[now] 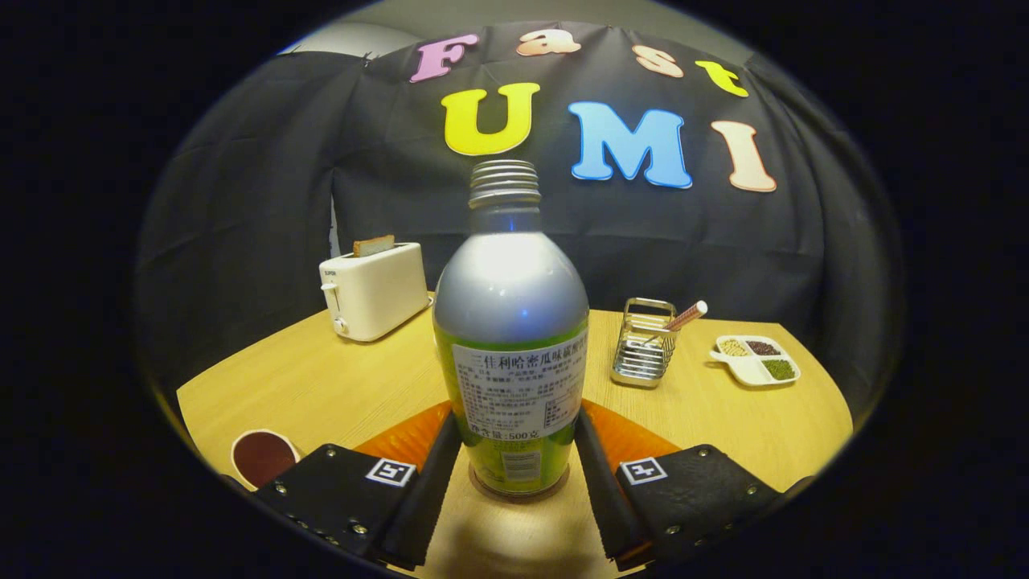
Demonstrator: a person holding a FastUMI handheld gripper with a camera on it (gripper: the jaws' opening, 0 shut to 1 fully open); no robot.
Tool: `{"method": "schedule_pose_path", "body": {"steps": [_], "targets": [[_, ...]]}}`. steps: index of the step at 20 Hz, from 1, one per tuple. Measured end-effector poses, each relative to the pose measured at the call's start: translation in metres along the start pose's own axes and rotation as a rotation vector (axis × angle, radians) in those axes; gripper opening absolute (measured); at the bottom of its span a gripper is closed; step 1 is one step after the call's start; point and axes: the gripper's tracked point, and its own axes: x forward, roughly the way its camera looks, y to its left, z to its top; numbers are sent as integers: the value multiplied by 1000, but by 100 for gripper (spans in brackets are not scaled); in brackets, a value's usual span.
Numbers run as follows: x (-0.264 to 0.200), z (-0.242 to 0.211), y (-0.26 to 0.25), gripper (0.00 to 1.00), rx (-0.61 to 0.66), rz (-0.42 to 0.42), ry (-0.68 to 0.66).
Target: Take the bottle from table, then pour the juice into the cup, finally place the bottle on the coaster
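Note:
A silver and green bottle (514, 322) with a white label and a threaded silver top stands upright between my fingers. My gripper (516, 422) is shut on its lower body, one finger pressing each side. A thin brown ring (518, 492) shows round the bottle's foot; whether it is a coaster I cannot tell. An orange mat (406, 434) shows on both sides of the bottle, behind the fingers. A white cup (261, 456) holding dark red juice stands on the table to the left of the left finger.
A white toaster (374, 291) with a slice of bread stands far left on the wooden table (321, 378). Beyond the right finger are a metal rack (643, 342) with a stick in it and a white divided dish (756, 359) of grains.

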Motion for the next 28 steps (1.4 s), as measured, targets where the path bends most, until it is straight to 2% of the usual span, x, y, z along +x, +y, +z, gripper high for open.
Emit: {"method": "schedule_pose_path", "body": {"steps": [7, 11, 17, 18, 20, 24, 28], "targets": [[22, -18, -9, 79, 73, -27, 21], [29, -34, -3, 80, 51, -25, 46], [27, -36, -7, 81, 48, -45, 36], [25, -34, -9, 84, 51, -54, 36], [16, -29, -9, 98, 67, -63, 22], [-20, -1, -10, 99, 71, -89, -21], [-90, 57, -13, 98, 63, -131, -125]]}}
